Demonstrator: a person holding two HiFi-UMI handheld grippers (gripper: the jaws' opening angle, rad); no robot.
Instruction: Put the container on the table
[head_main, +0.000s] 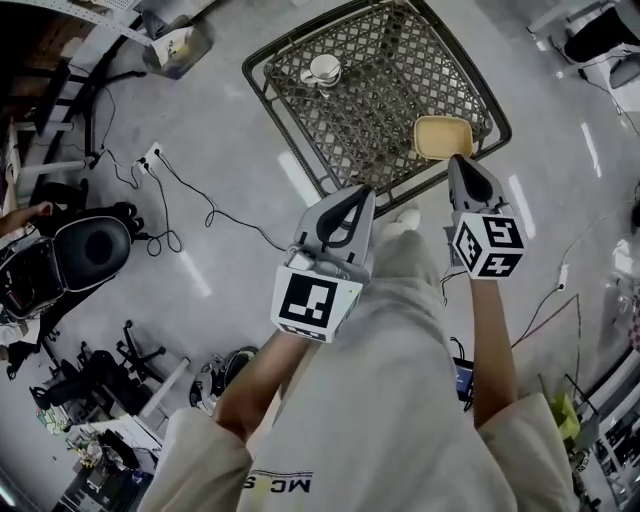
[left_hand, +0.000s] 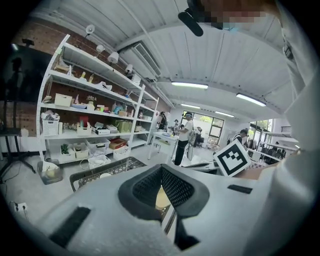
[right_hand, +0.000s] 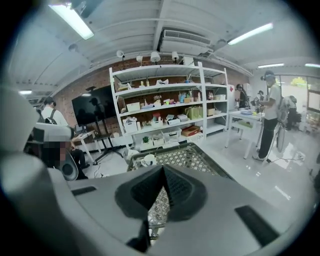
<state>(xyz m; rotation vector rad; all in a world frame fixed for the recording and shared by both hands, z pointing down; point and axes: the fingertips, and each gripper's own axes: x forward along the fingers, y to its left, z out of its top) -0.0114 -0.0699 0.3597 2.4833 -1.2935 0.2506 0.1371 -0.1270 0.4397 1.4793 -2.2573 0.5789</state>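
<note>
From the head view, the yellow container (head_main: 443, 136) sat on the lattice counter (head_main: 390, 95) near its right corner, well apart from a white cup (head_main: 323, 69), with the right tongs (head_main: 458, 166) just beside its near edge and the left tongs (head_main: 360, 196) off the counter. The left gripper view showed the left tongs (left_hand: 161, 168) closed tip to tip on nothing, a sliver of container (left_hand: 161, 198) behind them. The right gripper view showed the right tongs (right_hand: 163, 168) likewise together and empty, and only the cup (right_hand: 148, 160), the counter (right_hand: 192, 155) and shelving (right_hand: 165, 105) beyond.
</note>
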